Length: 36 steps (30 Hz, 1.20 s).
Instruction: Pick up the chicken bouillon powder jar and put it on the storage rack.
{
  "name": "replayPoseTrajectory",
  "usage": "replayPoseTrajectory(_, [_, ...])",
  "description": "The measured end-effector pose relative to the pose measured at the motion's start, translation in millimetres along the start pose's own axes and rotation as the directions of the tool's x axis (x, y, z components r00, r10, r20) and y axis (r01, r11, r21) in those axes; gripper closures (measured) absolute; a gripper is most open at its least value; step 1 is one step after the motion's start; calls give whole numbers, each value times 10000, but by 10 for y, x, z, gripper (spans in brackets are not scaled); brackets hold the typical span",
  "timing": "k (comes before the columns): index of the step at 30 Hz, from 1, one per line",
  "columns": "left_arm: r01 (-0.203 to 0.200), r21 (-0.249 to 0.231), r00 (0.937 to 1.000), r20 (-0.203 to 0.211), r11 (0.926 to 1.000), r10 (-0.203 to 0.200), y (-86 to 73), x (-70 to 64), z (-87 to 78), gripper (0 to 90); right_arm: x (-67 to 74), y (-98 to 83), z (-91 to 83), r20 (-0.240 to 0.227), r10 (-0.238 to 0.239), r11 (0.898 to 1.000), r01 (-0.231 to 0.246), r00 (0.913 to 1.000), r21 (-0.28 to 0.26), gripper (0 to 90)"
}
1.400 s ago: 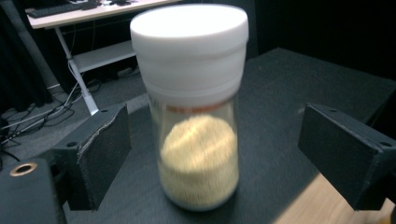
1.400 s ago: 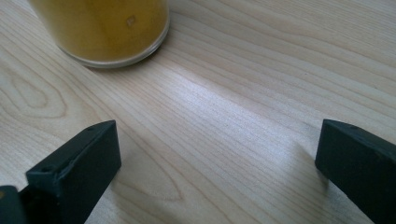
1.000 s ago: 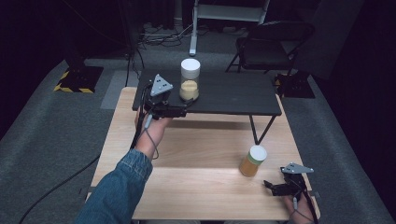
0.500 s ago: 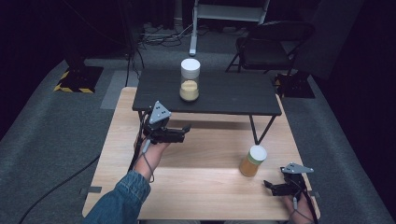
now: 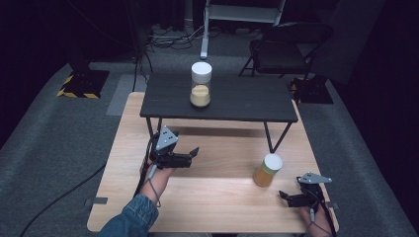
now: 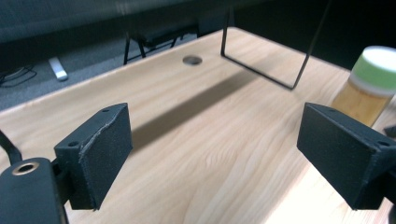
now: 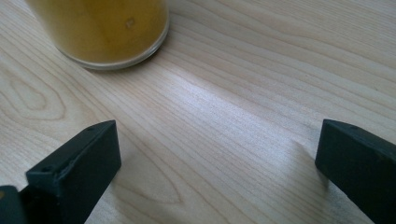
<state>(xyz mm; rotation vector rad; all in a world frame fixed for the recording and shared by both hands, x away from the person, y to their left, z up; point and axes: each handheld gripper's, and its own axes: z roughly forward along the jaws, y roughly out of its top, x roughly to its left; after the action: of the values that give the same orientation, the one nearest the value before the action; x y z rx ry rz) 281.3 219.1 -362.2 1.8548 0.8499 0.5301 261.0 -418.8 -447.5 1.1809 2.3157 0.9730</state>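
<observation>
Grippers first: the left gripper (image 5: 190, 155) hangs over the left-middle of the wooden table (image 5: 212, 197), its jaws spread wide with nothing between them, a grey three-cornered plate (image 5: 165, 138) on top and a cable trailing back along a denim sleeve (image 5: 129, 219). In the left gripper view the two black pads (image 6: 100, 149) frame bare wood, and the amber jar with a pale green-rimmed lid (image 6: 369, 86) stands beyond the pad at the right of that view, apart from it. The right gripper (image 5: 291, 197) rests low near the table's near right corner, jaws likewise wide apart and empty; in the right gripper view the jar's base (image 7: 105, 30) stands on the wood ahead and toward the left-hand pad, not touching either one. No writing or label can be read on anything

From the high view that jar (image 5: 267, 169) stands upright on the table just forward and left of the right gripper, well apart from the left one. A second jar with a white lid (image 5: 200, 84), part-filled with something yellowish, stands upright on a low black shelf (image 5: 247, 101) with thin metal legs that spans the far half of the table. The table top is light grained wood with a small round hole (image 6: 192, 59) near its edge. Around it lie grey carpet, dark surroundings, a black chair (image 5: 279, 47), cables and a yellow-and-black striped patch (image 5: 74, 93) on the floor
</observation>
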Motion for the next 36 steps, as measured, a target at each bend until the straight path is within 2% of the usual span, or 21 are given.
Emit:
replayPoseTrajectory(4, [-157,186,9997,-164,9997,160,-138,-45,18,107,1,1,0,7,12,10000,-12,10000,2,1])
replayPoseTrajectory(11, [79,410,10000,-51,9991,-77,-349,-49,44,110,2,1,1,12,15,10000,-15,10000,0,1])
replayPoseTrajectory(19, [0,773,9997,-224,9970,17,-503,-100,56,119,1,1,1,12,13,10000,-13,10000,1,1])
replayPoseTrajectory(27, [384,973,9988,-353,9945,-351,-738,-53,68,120,1,1,1,12,15,10000,-15,10000,1,1])
replayPoseTrajectory(33, [572,1495,9974,-531,9871,-497,-834,-16,101,119,1,1,1,10,15,10000,-15,10000,1,1])
replayPoseTrajectory(36, [773,1560,9960,-558,9847,-694,-884,-2,115,118,1,1,1,11,16,10000,-16,10000,2,1])
